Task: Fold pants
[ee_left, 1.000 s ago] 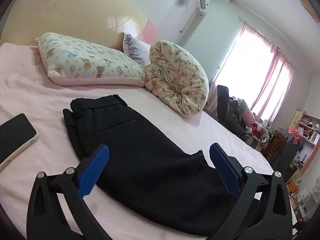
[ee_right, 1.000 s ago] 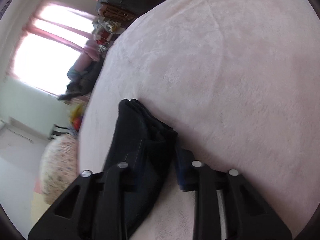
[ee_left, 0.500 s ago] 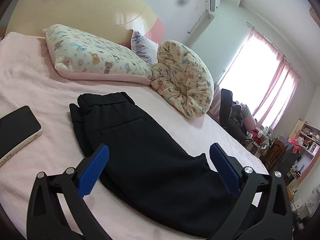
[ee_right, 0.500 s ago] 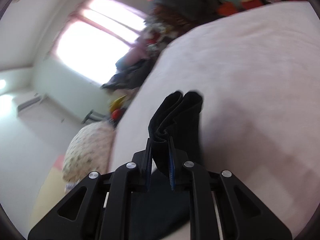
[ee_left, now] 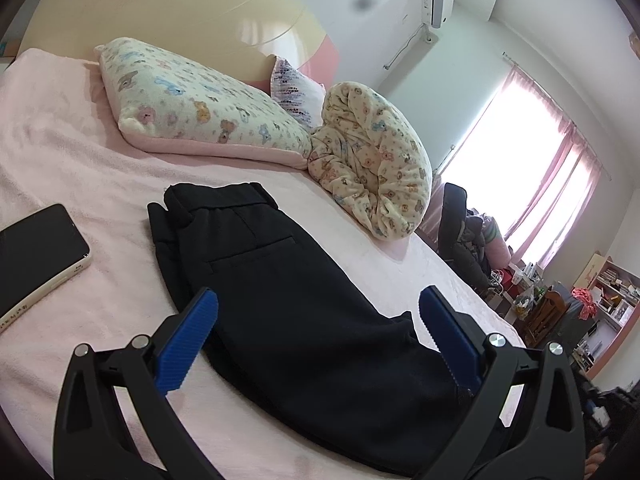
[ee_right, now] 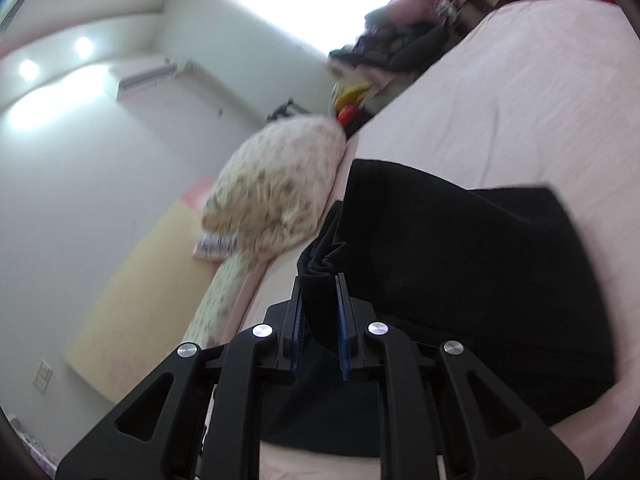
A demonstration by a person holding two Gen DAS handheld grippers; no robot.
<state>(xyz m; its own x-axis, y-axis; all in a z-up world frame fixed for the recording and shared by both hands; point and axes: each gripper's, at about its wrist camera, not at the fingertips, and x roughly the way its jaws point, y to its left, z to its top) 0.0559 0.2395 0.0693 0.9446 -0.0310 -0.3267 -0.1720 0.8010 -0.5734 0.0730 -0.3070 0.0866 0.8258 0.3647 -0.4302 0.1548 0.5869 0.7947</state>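
Right gripper (ee_right: 320,320): jaws nearly together, pinching a bunched hem end of the black pants (ee_right: 460,280), which trails back from the pads onto the pink bedspread (ee_right: 540,92). Left gripper (ee_left: 318,344): jaws spread wide, empty, hovering just above the mid-length of the pants (ee_left: 280,300). Pants: soft, limp, light woven cloth; judged to drape and slide on itself, not fragile, likely to sag wherever unsupported. Best holds: hem ends and waistband corners, layers gathered together so none slips free. Position: flat along the bed, waistband toward the patterned pillow (ee_left: 192,112) and rolled quilt (ee_left: 372,160). Phone (ee_left: 36,256) lies well apart at the near edge. Change from a second ago: right gripper then lay low over the bedspread with the hem loosely between wider jaws; now closed on it, lifted and swung toward the waistband. Left gripper barely shifted.
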